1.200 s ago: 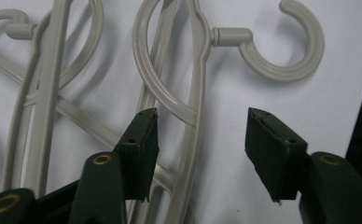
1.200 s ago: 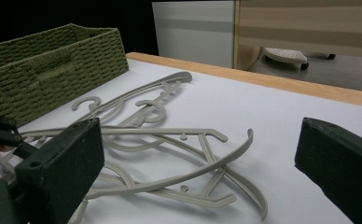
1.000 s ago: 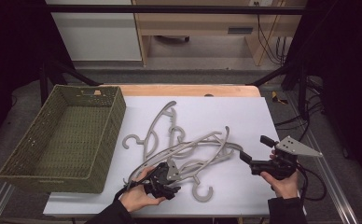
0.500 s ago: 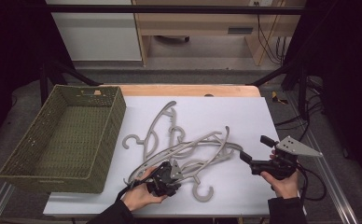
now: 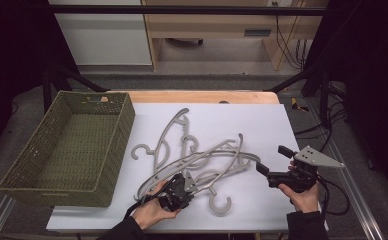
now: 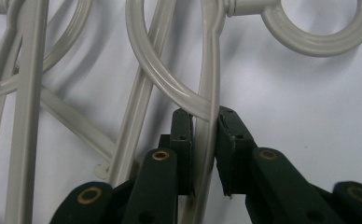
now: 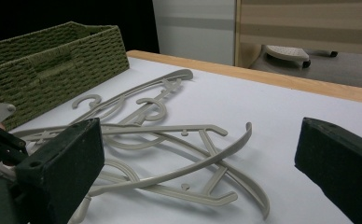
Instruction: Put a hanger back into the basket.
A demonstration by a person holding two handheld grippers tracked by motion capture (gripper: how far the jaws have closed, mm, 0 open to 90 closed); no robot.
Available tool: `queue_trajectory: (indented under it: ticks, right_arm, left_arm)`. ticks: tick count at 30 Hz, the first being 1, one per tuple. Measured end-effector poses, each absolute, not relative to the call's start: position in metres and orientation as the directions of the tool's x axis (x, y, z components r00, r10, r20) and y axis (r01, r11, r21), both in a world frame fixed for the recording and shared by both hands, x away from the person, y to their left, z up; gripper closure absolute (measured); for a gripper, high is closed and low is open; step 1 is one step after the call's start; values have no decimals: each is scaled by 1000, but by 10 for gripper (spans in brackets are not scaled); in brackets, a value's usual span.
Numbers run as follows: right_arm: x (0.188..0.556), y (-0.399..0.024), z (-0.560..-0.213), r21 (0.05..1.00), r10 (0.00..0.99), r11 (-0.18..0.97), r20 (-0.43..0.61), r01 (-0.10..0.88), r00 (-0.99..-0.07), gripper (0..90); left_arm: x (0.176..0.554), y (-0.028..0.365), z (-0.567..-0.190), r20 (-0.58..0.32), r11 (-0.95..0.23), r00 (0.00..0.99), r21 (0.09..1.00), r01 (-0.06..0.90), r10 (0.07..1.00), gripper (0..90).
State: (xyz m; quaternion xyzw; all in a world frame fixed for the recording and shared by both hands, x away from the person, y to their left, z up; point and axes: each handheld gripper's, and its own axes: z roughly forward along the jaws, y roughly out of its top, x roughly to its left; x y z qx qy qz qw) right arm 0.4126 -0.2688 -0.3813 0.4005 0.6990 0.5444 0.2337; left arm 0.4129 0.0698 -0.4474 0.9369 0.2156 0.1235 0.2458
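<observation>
White tabletop (image 5: 262, 120) carries a tangle of grey plastic hangers (image 5: 202, 160), with a green woven basket (image 5: 67, 145) at its left. At the near edge, the left gripper (image 6: 205, 140) has just been closing its jaws and now pinches one hanger's thin bar (image 6: 209, 93). Off to the right, clear of the pile, the right gripper (image 5: 269, 167) hovers with jaws spread wide.

no readable text, no labels, no numbers anywhere
</observation>
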Motion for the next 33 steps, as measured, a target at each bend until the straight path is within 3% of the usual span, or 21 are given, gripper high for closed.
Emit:
queue_trajectory:
  ticks: [11, 16, 18, 21, 27, 33]
  right_arm:
    - [414, -265, -384, 942, 809, 100, 110, 319, -578, 19]
    - [414, -265, -384, 943, 810, 98, 111, 319, -576, 19]
    - [414, -266, -384, 943, 808, 98, 111, 318, -578, 19]
    - [413, -267, -383, 945, 812, 93, 110, 314, -574, 19]
    - [413, -267, -383, 945, 812, 94, 109, 313, -574, 19]
    - [414, -265, -384, 943, 809, 101, 109, 318, -578, 20]
  left_arm:
    - [407, 57, -450, 82, -733, 847, 550, 401, 526, 770]
    - [407, 61, -446, 57, -742, 870, 551, 382, 490, 673]
    - [407, 65, -441, 41, -732, 874, 566, 379, 485, 581]
    - [407, 76, -427, 14, -700, 876, 607, 376, 482, 552]
    - [419, 99, -409, 46, -634, 829, 667, 390, 558, 463]
    - [442, 118, -417, 49, -608, 768, 643, 465, 638, 484]
